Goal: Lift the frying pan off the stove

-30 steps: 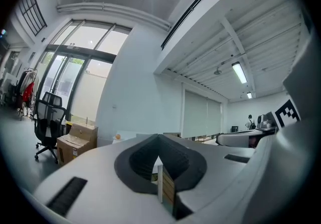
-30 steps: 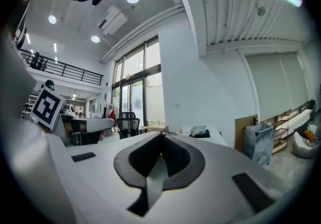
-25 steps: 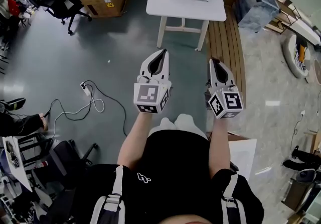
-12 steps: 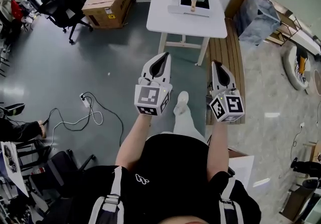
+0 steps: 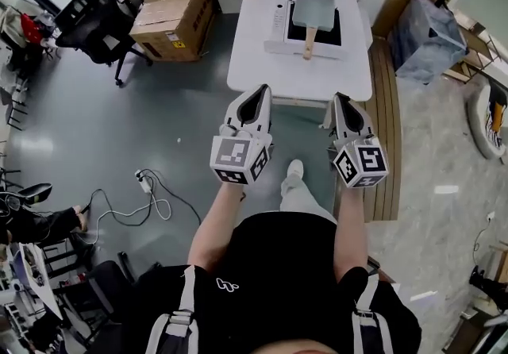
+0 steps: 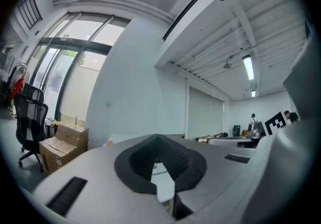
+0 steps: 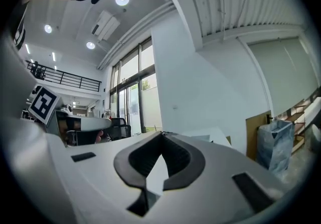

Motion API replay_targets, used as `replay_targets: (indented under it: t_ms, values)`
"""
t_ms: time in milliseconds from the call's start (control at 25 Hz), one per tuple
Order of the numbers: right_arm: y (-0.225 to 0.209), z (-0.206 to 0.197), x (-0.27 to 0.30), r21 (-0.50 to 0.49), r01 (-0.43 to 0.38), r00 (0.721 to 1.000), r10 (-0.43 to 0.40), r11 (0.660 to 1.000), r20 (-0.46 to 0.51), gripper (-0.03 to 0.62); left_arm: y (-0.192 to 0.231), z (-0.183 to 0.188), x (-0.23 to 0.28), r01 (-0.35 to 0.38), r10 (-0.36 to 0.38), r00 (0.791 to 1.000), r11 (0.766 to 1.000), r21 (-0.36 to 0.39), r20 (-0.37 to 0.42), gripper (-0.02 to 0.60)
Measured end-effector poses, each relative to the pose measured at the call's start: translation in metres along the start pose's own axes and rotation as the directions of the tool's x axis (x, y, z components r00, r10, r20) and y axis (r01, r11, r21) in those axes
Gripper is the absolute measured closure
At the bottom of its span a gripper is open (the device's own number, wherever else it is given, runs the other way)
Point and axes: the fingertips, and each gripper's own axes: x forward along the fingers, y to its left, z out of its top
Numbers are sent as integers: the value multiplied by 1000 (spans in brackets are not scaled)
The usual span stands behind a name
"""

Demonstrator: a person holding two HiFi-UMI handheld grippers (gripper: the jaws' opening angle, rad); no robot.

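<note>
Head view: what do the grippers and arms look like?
The left gripper and right gripper are white tapered shells with black-lined jaws, each bearing a cube of black-and-white square markers. The person wears a black short-sleeved top and grey shoulder straps.

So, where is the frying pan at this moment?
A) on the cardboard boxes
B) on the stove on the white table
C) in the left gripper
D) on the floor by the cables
B: the frying pan lies on the stove, which stands on the white table.
</note>
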Motion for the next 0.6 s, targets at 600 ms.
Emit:
replay_targets:
  t_ms: [600]
  values:
    - [-93, 12, 140, -6, -61, 996, 60, 998, -66, 595, 44, -10, 165, -9, 6, 998, 999, -46, -64, 589]
